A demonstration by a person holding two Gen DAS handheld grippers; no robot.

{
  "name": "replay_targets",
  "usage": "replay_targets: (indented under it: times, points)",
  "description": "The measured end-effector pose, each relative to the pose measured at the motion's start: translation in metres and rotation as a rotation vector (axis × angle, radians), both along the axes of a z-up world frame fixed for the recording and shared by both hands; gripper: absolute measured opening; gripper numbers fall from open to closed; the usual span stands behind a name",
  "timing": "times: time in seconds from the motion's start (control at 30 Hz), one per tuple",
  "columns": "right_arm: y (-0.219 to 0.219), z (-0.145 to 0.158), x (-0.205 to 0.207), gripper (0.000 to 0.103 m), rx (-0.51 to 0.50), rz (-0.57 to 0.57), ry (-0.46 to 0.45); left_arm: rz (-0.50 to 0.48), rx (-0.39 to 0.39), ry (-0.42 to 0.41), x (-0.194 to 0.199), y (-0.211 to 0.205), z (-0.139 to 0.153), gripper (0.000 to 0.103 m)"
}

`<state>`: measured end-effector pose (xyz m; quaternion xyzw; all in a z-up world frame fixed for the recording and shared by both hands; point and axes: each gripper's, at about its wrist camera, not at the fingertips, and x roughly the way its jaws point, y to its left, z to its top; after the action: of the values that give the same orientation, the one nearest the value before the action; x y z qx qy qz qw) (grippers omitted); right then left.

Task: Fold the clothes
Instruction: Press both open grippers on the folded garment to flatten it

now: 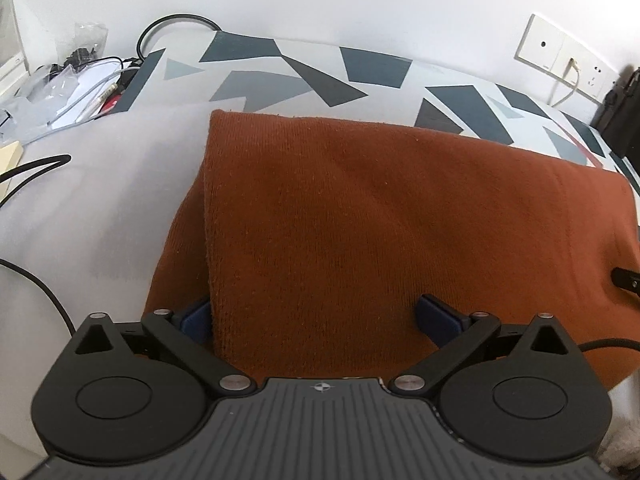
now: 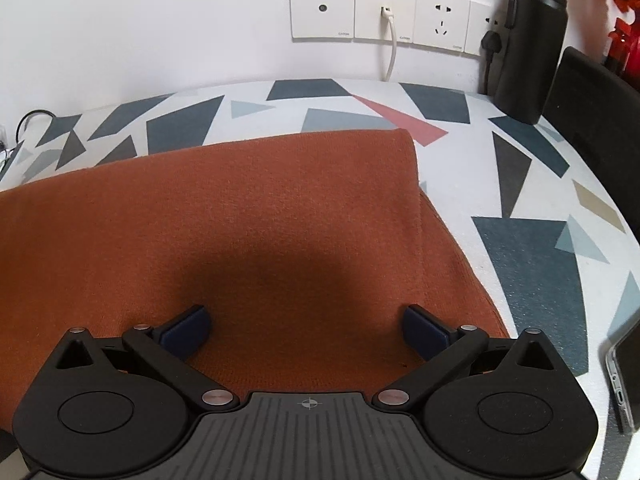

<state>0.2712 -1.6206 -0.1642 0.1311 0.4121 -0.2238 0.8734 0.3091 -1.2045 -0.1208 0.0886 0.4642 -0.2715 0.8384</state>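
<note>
The rust-orange knit cloth (image 1: 360,208) is lying folded flat, spreading out ahead of both jaw pairs; its doubled edges are showing at each side.

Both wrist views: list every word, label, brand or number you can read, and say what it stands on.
No text can be read with certainty.
Wall socket plates: small grey brand print at each lower corner, too small to read.
Wall socket plates in the left wrist view: a small mark, blurred.
Black bottle: no label visible.
Rust-orange garment: no tag or print showing.
</note>
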Motion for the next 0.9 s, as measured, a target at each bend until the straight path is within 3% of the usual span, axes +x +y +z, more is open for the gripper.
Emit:
replay_targets:
  times: [0.63,0.9]
  points:
    - [0.0022,-0.003,-0.0001,0.102,-0.004,-0.04,-0.028,0.047,-0.014,-0.029,-0.004,0.0,-0.0023,0.103]
    - [0.0017,-0.0023,0.0012,0.102,0.001,-0.042,-0.018,0.078,0.002,-0.004,-0.0001,-0.0044,-0.0008,0.103]
